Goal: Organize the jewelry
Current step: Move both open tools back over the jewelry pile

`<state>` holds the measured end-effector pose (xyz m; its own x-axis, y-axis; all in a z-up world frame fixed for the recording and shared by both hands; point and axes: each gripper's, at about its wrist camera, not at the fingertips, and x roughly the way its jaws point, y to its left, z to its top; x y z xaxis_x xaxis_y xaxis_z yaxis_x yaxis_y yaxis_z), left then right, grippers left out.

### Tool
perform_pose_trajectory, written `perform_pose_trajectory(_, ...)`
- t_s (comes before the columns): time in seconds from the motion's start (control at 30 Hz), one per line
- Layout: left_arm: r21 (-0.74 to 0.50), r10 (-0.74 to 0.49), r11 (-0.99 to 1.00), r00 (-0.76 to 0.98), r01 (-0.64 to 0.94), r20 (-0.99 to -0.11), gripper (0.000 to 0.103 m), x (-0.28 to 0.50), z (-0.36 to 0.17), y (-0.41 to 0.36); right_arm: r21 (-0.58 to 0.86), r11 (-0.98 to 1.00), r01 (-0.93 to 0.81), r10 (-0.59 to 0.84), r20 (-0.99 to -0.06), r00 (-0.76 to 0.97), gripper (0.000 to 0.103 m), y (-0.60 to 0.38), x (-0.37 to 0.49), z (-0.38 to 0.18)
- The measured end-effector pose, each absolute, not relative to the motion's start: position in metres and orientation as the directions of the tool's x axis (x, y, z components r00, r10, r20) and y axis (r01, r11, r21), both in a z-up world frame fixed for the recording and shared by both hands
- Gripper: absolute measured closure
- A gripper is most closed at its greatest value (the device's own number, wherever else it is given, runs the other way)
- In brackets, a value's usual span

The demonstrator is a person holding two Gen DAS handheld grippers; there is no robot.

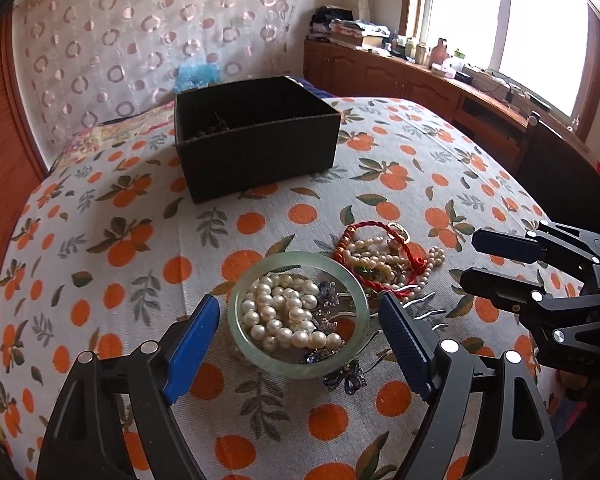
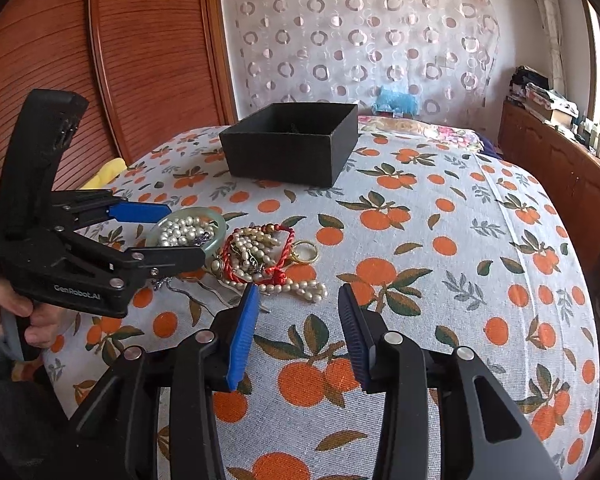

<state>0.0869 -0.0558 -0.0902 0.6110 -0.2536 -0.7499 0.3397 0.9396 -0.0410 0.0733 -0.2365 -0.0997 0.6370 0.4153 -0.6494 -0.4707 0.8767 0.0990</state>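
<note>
A pale green jade bangle lies on the orange-print cloth with a white pearl string heaped inside it. My left gripper is open with a finger on each side of the bangle, not touching it; it also shows in the right wrist view. Beyond lies a tangle of pearl strands and red cord, also seen in the right wrist view, with a gold ring. A blue brooch lies near the bangle. My right gripper is open and empty just short of the tangle.
An open black box stands farther back on the bed, also in the right wrist view. Silver hairpins lie beside the tangle. A wooden wardrobe is at left, a wooden cabinet under the window at right.
</note>
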Motion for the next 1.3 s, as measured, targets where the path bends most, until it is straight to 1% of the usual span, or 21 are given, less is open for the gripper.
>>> perform_pose_trajectory(0.33, -0.044, -0.255, 0.939, 0.603, 0.342, -0.756, 0.025, 0.090, -0.095, -0.059, 0.092, 0.879, -0.469, 0.408, -0.654, 0.637, 0.060, -0.236, 0.074, -0.101)
perform_pose_trajectory(0.37, -0.049, -0.261, 0.937, 0.602, 0.345, -0.755, 0.029, 0.090, -0.095, -0.059, 0.093, 0.879, -0.469, 0.409, -0.654, 0.637, 0.060, -0.236, 0.074, -0.101)
perform_pose_trajectory(0.4, -0.052, -0.264, 0.937, 0.605, 0.345, -0.751, 0.034, 0.090, -0.094, -0.059, 0.093, 0.879, -0.468, 0.408, -0.654, 0.637, 0.060, -0.236, 0.074, -0.101)
perform_pose_trajectory(0.63, -0.069, -0.281, 0.941, 0.650, 0.332, -0.706, 0.034, 0.073, -0.086, -0.053, 0.094, 0.878, -0.469, 0.409, -0.657, 0.633, 0.060, -0.236, 0.075, -0.103)
perform_pose_trajectory(0.93, -0.057, -0.273, 0.949, 0.714, 0.312, -0.645, 0.034, 0.051, -0.064, -0.042, 0.091, 0.876, -0.474, 0.408, -0.666, 0.625, 0.060, -0.234, 0.076, -0.104)
perform_pose_trajectory(1.07, -0.064, -0.265, 0.955, 0.731, 0.291, -0.629, 0.034, 0.048, -0.059, -0.032, 0.088, 0.855, -0.510, 0.426, -0.680, 0.597, 0.060, -0.228, 0.076, -0.102)
perform_pose_trajectory(1.1, -0.069, -0.265, 0.955, 0.732, 0.287, -0.627, 0.034, 0.047, -0.059, -0.030, 0.096, 0.851, -0.516, 0.436, -0.678, 0.592, 0.066, -0.228, 0.077, -0.100)
perform_pose_trajectory(1.13, -0.072, -0.264, 0.957, 0.734, 0.282, -0.625, 0.034, 0.047, -0.059, -0.028, 0.105, 0.847, -0.522, 0.445, -0.679, 0.584, 0.074, -0.227, 0.079, -0.098)
perform_pose_trajectory(1.3, -0.077, -0.260, 0.959, 0.739, 0.273, -0.621, 0.034, 0.046, -0.059, -0.022, 0.107, 0.838, -0.535, 0.454, -0.681, 0.575, 0.085, -0.220, 0.092, -0.087)
